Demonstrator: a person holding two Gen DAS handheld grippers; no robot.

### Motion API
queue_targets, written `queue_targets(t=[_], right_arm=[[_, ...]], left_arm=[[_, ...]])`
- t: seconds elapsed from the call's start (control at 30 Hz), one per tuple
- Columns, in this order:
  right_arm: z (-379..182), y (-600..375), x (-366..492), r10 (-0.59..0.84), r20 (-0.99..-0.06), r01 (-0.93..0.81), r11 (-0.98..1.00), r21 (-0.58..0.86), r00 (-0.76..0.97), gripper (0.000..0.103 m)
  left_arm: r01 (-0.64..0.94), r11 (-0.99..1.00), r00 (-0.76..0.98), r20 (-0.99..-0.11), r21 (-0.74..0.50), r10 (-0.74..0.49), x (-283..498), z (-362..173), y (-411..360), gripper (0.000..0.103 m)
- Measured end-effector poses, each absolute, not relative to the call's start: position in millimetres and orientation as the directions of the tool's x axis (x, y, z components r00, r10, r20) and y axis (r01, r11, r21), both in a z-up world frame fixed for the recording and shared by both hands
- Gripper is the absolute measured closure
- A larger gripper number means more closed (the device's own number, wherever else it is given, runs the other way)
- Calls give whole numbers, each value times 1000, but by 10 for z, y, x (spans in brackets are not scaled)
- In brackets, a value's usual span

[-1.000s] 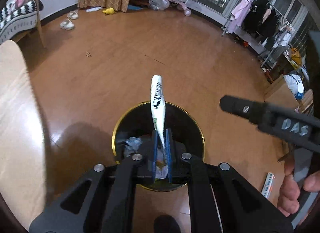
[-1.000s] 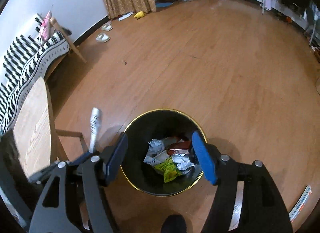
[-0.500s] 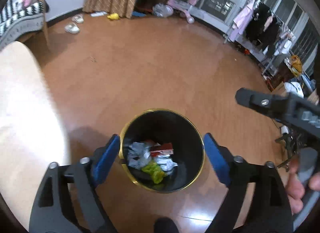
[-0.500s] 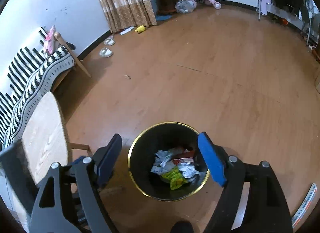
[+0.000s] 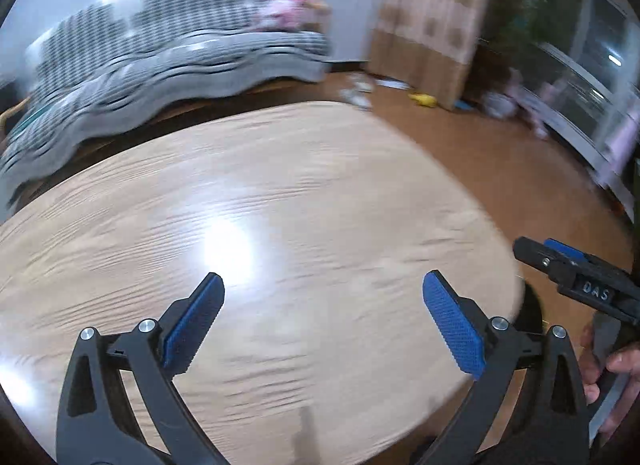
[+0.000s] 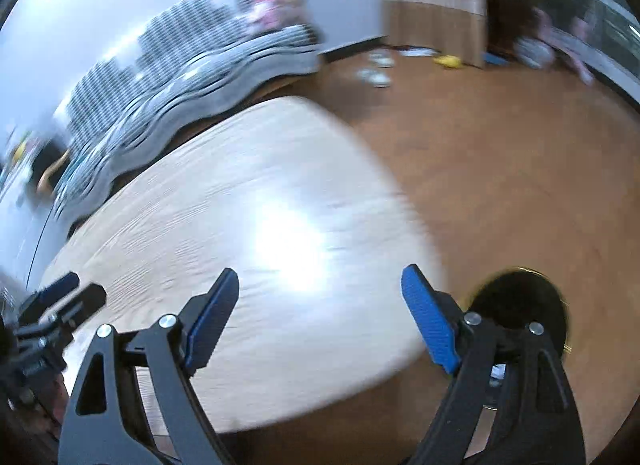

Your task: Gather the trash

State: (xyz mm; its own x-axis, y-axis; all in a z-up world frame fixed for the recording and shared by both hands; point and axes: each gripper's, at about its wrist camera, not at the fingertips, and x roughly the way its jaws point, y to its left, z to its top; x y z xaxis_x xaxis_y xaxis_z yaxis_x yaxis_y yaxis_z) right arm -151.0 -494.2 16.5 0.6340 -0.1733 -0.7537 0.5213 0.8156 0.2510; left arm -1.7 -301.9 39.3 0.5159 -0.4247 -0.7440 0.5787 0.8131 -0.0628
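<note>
Both views blurred w/ motion. Left tongs (image 5: pixel 323 289) hang over the pale wood surface (image 5: pixel 280 193), jaws spread wide, having just been opening, nothing between the blue pads (image 5: pixel 454 323). Right tongs (image 6: pixel 320 285) also wide, jaws just been opening a bit more, empty too, over the surface's right edge. Trash bin (image 6: pixel 520 301), black w/ gold rim, stands on the floor (image 6: pixel 520 153) just off the surface's right edge, partly hidden behind the right tongs' arm; contents mostly hidden. In the left wrist view the right tongs show at the right edge, a hand (image 5: pixel 608 377) gripping the handle. Striped sofa (image 5: pixel 160 61) beyond the surface's far edge, curtain (image 5: pixel 432 9) farther right.
</note>
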Motion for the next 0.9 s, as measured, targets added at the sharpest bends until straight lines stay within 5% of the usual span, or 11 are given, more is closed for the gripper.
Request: queue_targets(t=[0.4,0.9], right_arm=[[187,-2972,-306,-6,-748,182,971,154,663,22],[-39,-2467,194,15,-779,130,984,124,627,22]], left_arm=[[196,980,670,-725,-38,-162,521,425,-616,7],[105,994,665,-741,-30,-92,766,230,96,7]])
